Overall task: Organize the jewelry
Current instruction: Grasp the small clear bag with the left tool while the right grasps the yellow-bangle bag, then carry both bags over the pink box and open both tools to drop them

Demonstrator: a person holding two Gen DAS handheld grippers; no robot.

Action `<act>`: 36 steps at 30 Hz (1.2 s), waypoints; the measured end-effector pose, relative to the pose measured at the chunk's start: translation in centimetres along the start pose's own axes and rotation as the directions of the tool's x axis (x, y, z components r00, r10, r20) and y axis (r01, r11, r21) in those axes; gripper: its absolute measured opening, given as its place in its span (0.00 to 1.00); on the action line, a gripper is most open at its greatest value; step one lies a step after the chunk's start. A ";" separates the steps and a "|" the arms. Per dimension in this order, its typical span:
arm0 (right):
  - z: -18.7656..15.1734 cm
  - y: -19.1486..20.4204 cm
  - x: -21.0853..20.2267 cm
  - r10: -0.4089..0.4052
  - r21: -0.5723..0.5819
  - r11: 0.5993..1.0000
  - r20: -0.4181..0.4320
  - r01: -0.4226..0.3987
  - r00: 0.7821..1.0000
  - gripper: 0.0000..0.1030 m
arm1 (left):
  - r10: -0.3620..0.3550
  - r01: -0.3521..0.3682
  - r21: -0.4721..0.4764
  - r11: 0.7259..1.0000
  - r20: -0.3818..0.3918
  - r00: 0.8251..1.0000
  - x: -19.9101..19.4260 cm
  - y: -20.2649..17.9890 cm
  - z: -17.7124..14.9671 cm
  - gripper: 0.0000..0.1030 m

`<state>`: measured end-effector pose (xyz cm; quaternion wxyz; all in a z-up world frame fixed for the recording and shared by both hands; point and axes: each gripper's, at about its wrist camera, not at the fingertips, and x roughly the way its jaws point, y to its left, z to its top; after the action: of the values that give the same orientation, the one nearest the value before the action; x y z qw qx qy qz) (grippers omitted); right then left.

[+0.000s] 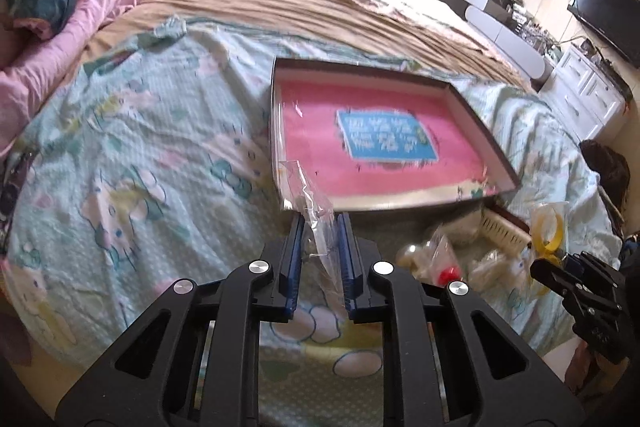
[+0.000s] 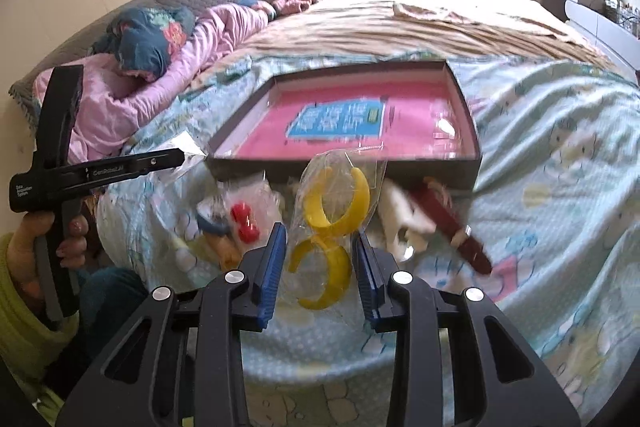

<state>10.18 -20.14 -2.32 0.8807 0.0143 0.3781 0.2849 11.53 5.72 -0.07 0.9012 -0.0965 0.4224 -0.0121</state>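
While lifted, the yellow-hoop bag (image 2: 328, 223) sits between the right gripper (image 2: 320, 233) fingers.

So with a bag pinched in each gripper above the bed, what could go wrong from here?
1. The left gripper holds the small clear plastic bag by a thin edge; the slick film could slip out.
2. The right gripper squeezes the clear bag of yellow crescent earrings; the pieces might bend or crack.
3. The loose packets with red beads beside the dark pink-lined tray could get knocked on the soft quilt.
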 end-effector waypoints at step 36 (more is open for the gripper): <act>8.1 -7.8 9.1 -0.144 0.021 0.989 -0.046 0.145 0.988 0.31 | 0.015 -0.017 -0.043 0.999 -0.028 0.999 9.0 -1.0 4.6 0.10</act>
<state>24.48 -20.49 -4.41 0.8902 -0.0087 0.4012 0.2157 20.84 4.51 -3.83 0.8930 -0.1123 0.4359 0.0029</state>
